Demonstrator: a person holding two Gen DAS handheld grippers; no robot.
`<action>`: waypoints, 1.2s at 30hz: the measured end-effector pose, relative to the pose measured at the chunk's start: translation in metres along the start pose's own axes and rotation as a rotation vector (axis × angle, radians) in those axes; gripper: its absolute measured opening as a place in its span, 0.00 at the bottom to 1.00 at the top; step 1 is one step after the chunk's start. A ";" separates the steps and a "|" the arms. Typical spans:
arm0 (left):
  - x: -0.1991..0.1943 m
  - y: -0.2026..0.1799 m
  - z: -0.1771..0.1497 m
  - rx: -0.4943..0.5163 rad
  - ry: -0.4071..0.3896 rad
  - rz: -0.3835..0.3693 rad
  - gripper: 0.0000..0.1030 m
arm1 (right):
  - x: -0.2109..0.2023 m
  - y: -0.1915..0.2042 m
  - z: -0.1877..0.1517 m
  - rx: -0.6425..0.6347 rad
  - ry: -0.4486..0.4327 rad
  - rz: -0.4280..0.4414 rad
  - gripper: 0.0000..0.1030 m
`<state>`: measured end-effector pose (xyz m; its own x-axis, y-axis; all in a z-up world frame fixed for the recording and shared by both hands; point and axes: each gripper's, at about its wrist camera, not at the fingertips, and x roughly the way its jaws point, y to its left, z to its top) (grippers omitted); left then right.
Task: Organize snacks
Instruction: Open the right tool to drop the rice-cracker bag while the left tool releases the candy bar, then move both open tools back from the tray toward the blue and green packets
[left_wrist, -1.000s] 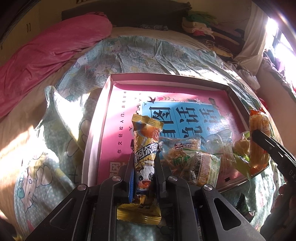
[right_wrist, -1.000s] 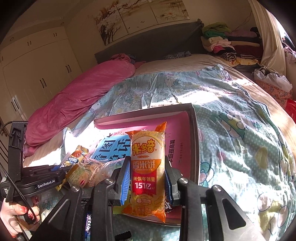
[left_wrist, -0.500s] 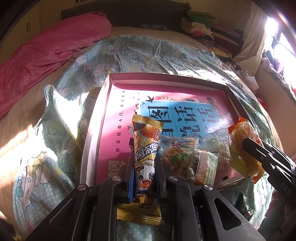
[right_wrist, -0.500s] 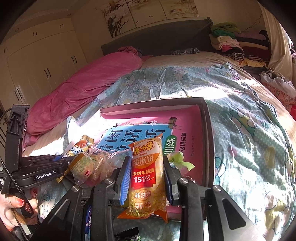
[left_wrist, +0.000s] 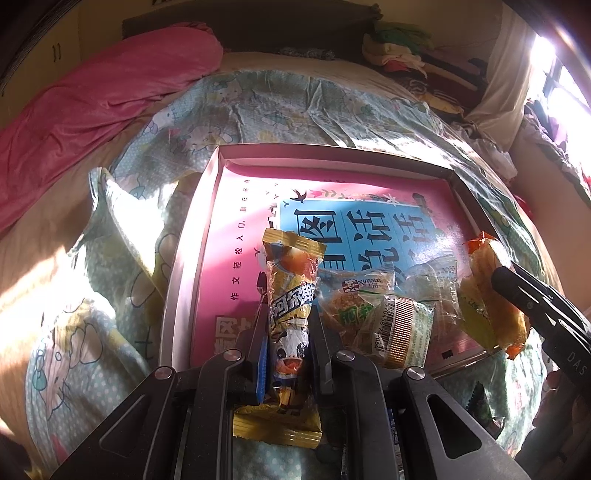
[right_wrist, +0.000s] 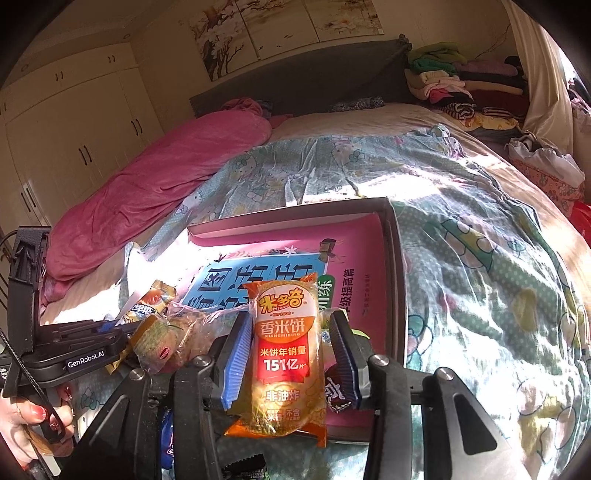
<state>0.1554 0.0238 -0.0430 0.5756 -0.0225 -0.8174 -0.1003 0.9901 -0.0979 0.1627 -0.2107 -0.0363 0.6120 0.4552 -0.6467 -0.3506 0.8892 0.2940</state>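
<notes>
My left gripper (left_wrist: 286, 314) is shut on a yellow panda snack packet (left_wrist: 290, 295), held over the near edge of a shallow tray (left_wrist: 332, 149) lined with a pink and blue book. My right gripper (right_wrist: 291, 336) has opened; the orange rice cracker packet (right_wrist: 286, 354) lies between its blue pads with gaps on both sides, resting on the tray's near right edge. It also shows in the left wrist view (left_wrist: 487, 291). Clear-wrapped snacks (left_wrist: 373, 314) lie between the two packets.
The tray sits on a bed with a patterned quilt (right_wrist: 461, 258). A pink blanket (right_wrist: 155, 184) lies at the left. Folded clothes (right_wrist: 461, 81) are piled at the headboard. More dark wrappers (right_wrist: 166, 439) lie on the quilt below the right gripper.
The right gripper lowered the rice cracker packet onto the tray's near right edge and opened its jaws. The left gripper stayed shut on the panda packet, hardly moving.
</notes>
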 end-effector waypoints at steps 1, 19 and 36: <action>0.000 0.000 0.000 0.000 0.001 0.000 0.17 | -0.001 -0.001 0.000 0.003 -0.003 -0.002 0.42; -0.009 -0.002 -0.001 0.003 -0.005 -0.007 0.42 | -0.015 -0.006 0.008 0.020 -0.066 -0.028 0.61; -0.022 0.011 0.005 -0.048 -0.024 -0.022 0.55 | -0.020 -0.003 0.007 -0.001 -0.074 -0.051 0.65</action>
<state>0.1457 0.0359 -0.0238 0.5976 -0.0405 -0.8007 -0.1254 0.9817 -0.1433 0.1564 -0.2223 -0.0193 0.6800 0.4117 -0.6068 -0.3186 0.9112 0.2612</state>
